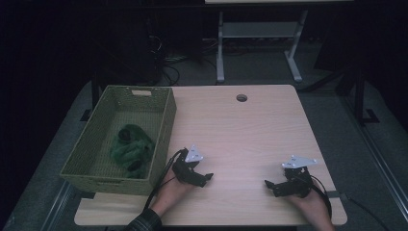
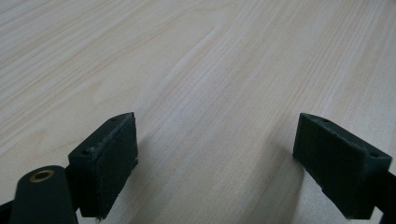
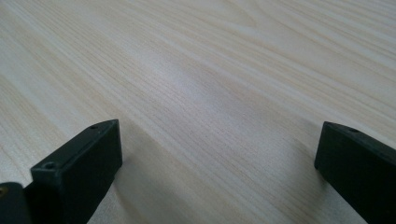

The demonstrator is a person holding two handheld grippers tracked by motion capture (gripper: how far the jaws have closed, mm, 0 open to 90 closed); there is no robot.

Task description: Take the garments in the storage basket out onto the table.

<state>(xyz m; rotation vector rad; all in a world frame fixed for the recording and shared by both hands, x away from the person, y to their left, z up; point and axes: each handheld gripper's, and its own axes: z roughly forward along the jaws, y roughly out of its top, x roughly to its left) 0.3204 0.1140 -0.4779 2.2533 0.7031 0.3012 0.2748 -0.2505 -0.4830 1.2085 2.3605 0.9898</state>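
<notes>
A green woven basket (image 1: 164, 126) stands at the table's left, with a dark green cloth bundle (image 1: 131, 150) lying inside it. My left gripper (image 1: 206, 178) rests low over the light wood table (image 1: 240, 134) just right of the basket's near corner. In the left gripper view the left gripper (image 2: 215, 156) has its jaws wide apart with bare wood between them. My right gripper (image 1: 269, 185) sits near the table's front right, pointing left. In the right gripper view the right gripper (image 3: 219, 161) is open too, with nothing between its black pads (image 3: 79, 170).
A round cable hole (image 1: 241, 98) sits near the table's far edge. Beyond the table stand a white desk frame (image 1: 260, 43) and loose cables on the grey floor. Bare wood spans the table's middle and right.
</notes>
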